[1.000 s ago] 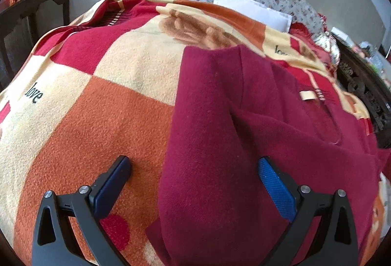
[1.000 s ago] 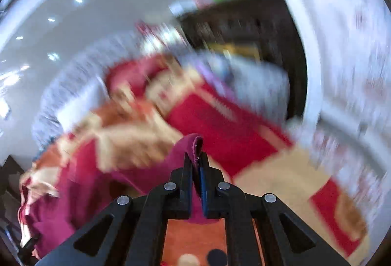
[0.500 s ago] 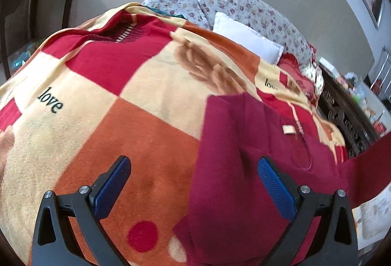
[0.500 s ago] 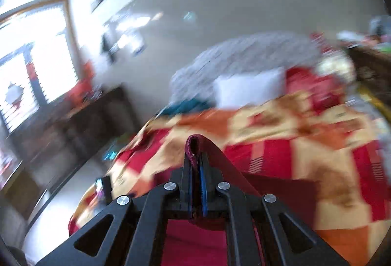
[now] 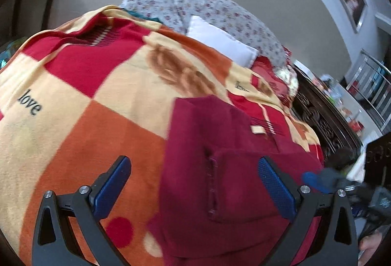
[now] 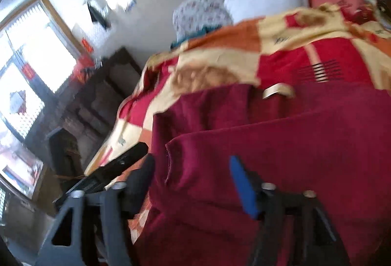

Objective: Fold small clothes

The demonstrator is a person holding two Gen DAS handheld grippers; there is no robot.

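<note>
Now mid-fold: right tool (image 6: 193, 180) has just released the maroon garment (image 5: 220, 168), left tool (image 5: 195, 185) released; next, regrasp an edge.

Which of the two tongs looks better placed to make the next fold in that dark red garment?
Probably the left tongs: open and empty, with the maroon garment's unfolded side edge between the fingers. The right tongs have just been opening, dropping the sleeve across the garment; nothing is pinched between them.
</note>
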